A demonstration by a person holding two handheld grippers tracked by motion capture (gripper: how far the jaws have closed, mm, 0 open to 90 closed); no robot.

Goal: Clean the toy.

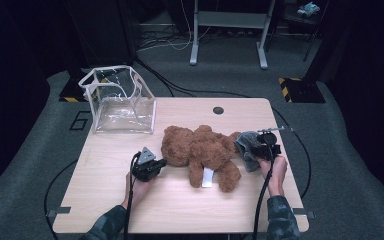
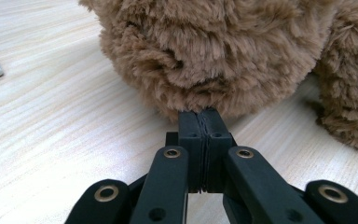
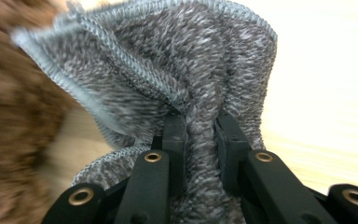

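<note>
**Bear pinched, grey cloth gripped**

The bear [image 1: 200, 152] lies mid-table [image 1: 180, 210], in front of the clear bag [image 1: 120, 100]. The left gripper [image 1: 161, 162] is clenched at the bear's head, its tips in the fur. The right gripper [image 1: 264, 148] grasps the grey cloth [image 1: 248, 146] at the bear's other end.

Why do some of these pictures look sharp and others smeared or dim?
High view: dim room, only the table lit, the teddy soft. Left gripper view: crisp fur and wood grain. Right gripper view: the grey knit sharp near the tongs, but the brown fur at left smeared and the table washed out bright.
</note>
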